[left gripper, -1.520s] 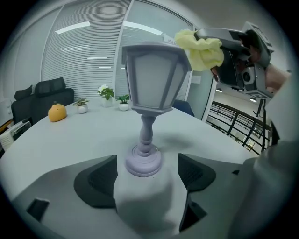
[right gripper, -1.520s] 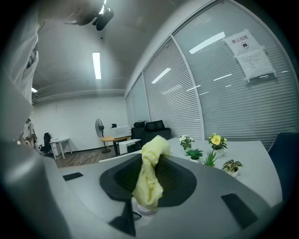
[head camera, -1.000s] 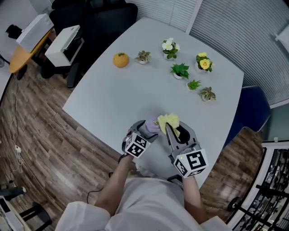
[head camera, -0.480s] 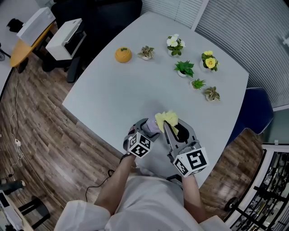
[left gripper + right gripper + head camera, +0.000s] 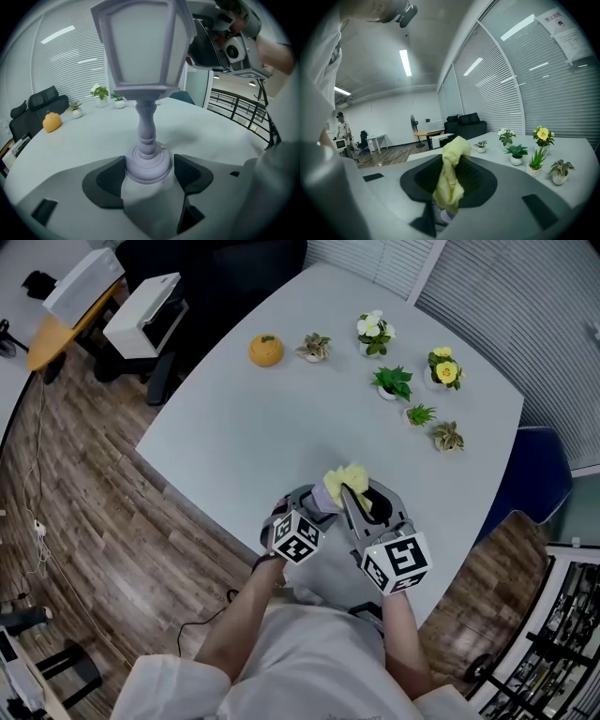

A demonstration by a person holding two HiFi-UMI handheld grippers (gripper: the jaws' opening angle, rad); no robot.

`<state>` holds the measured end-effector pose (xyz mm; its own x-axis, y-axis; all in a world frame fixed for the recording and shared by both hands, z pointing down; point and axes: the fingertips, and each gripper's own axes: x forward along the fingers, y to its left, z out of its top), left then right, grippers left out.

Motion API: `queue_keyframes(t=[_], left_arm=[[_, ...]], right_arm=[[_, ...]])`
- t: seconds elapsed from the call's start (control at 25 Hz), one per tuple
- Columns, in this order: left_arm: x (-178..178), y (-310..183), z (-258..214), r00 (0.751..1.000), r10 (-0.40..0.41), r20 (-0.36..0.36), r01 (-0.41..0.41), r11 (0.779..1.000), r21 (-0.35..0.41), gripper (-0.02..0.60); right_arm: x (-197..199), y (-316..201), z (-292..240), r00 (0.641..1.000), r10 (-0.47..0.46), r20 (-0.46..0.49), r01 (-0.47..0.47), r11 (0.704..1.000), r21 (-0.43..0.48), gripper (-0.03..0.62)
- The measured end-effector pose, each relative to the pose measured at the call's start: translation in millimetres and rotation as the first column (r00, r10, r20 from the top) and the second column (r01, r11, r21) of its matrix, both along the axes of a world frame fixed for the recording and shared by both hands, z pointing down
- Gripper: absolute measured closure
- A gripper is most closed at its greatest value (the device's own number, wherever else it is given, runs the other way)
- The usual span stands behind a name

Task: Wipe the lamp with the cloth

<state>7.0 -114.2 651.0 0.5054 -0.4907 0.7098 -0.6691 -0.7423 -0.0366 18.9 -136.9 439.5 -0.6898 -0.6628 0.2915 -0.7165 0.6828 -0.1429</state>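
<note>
A small lavender lantern lamp (image 5: 145,61) stands upright on the white table (image 5: 244,427), close to its near edge. My left gripper (image 5: 149,174) has its jaws on either side of the lamp's round base (image 5: 147,164). The jaws are closing, and the pads stand right at the base without clearly pressing it. My right gripper (image 5: 452,183) is shut on a yellow cloth (image 5: 451,173), which hangs bunched from between its pads. In the head view the cloth (image 5: 343,482) sits just above the lamp (image 5: 317,501), with both grippers side by side.
An orange pumpkin ornament (image 5: 265,350) and several small potted plants (image 5: 394,382) stand along the far side of the table. A blue chair (image 5: 539,474) is at the table's right edge. White boxes (image 5: 141,315) and a black chair lie beyond the far left corner.
The right gripper with the cloth has shifted slightly, staying next to the lamp. The left gripper has stayed by the lamp's base.
</note>
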Motion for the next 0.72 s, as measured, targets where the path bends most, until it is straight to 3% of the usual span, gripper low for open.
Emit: queue_keyframes(t=[0.72], left_arm=[[-1.5,1.0,-1.6,1.0,0.002,0.004,-0.002,1.0,0.002,0.267]], right_arm=[[-10.0,-10.0,0.4,0.996,-0.046,-0.078,0.046,0.999,0.006,0.503]])
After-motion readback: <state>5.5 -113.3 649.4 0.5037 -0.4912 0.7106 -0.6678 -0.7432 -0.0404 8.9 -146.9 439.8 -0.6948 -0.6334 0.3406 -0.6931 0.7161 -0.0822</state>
